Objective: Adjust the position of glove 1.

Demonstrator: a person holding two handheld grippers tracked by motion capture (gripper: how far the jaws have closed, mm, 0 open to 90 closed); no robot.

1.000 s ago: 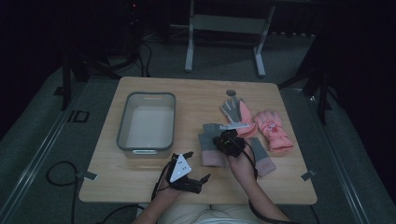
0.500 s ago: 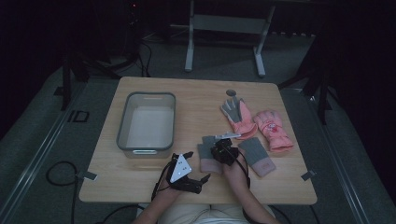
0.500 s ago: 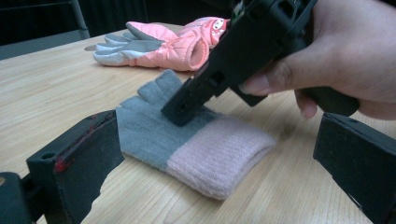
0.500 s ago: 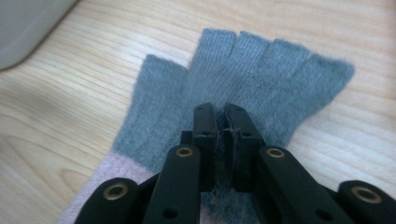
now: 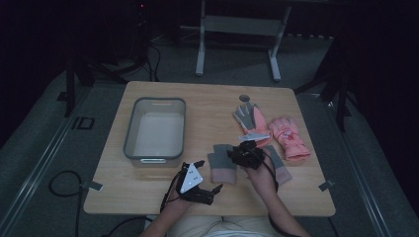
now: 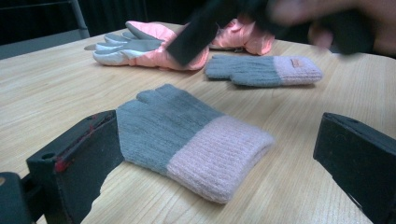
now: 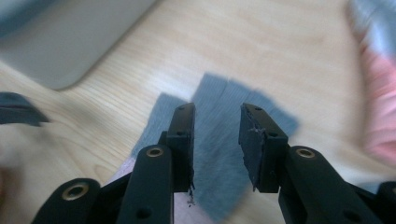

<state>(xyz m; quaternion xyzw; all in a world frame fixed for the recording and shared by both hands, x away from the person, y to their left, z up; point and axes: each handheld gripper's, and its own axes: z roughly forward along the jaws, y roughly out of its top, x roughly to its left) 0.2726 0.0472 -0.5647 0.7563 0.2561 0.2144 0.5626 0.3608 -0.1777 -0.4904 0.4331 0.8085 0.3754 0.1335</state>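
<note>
Pale wooden worktop [image 5: 207, 103] carries a grey-and-pink knitted glove [image 5: 222, 163]; the right gripper [image 7: 217, 122] hovers above it, jaws just opening, holding nothing; the left gripper [image 6: 215, 154] gapes wide, empty.

**A dim recording room, likely a lab**

My wooden counter [image 5: 163, 197] stands alone on grey carpet [image 5: 49, 148], with cables [image 5: 64, 182] trailing over it, black drapes all round and a metal stand [image 5: 237, 29] behind.
</note>
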